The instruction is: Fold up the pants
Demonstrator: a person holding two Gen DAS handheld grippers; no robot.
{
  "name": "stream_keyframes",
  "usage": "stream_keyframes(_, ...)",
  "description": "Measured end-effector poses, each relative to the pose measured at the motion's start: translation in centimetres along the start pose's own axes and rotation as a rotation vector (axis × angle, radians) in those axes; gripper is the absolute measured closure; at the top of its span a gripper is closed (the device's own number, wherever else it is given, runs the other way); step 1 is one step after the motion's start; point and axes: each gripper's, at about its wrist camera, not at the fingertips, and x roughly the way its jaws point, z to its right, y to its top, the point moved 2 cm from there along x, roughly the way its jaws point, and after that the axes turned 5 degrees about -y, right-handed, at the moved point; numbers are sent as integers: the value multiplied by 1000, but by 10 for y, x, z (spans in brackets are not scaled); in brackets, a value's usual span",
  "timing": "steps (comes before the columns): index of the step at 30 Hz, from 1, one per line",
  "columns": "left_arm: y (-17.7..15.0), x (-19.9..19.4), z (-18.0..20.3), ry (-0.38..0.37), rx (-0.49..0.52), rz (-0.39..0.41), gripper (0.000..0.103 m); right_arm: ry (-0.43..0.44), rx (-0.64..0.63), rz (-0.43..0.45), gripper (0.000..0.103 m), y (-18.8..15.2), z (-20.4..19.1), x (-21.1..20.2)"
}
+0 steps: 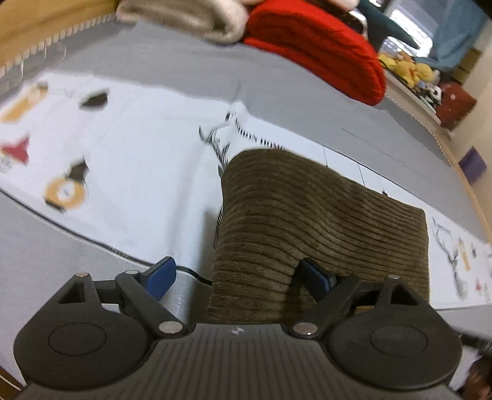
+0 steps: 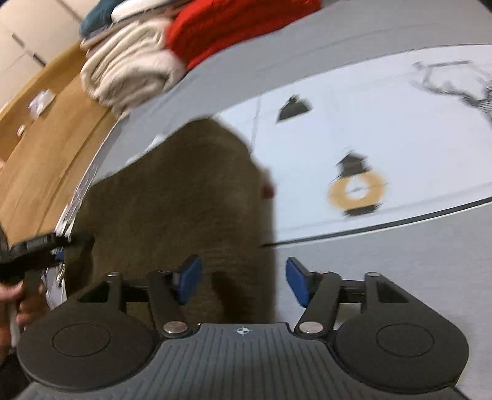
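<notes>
Lying folded at lower centre of both frames, the brown corduroy pants (image 1: 323, 221) rest on a white printed sheet (image 1: 129, 172). The left tool (image 1: 236, 278) and right tool (image 2: 243, 281) hover spread, holding nothing.

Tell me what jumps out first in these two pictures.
The brown ribbed pants fill the middle, folded on a white printed cloth over the grey bed. Behind them lies a bright red blanket beside a cream one. Both tongs, left and right, stand open at the pants' near edge.
</notes>
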Motion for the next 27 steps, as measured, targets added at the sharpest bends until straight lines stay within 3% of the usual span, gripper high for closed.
stream_keyframes(4, -1, 27, -2, -86, -99, -109, 12, -11, -52, -62, 32, -4, -18, 19)
stream_keyframes(8, -1, 50, 3, -93, -121, -144, 15, -13, -13, -99, 32, -5, -13, 34)
stream_keyframes(11, 2, 62, 8, -92, -129, -149, 29, 5, -8, -98, 56, -4, -15, 42)
stream_keyframes(13, 3, 62, 15, -73, -116, -150, 36, -7, -16, -63, 77, -2, -18, 38)
stream_keyframes(16, 4, 62, 30, -113, -125, -143, 50, -3, 33, 8, 83, 12, -8, 19)
stream_keyframes(20, 4, 72, 80, -266, -104, -161, 62, -58, -3, 126, 84, 45, 11, -27)
stream_keyframes(25, -6, 97, 173, -380, 22, -209, 63, -242, -105, 188, 85, 64, 53, -89)
stream_keyframes(27, -13, 106, 204, -425, 68, -237, 62, -285, -70, 211, 85, 65, 81, -108)
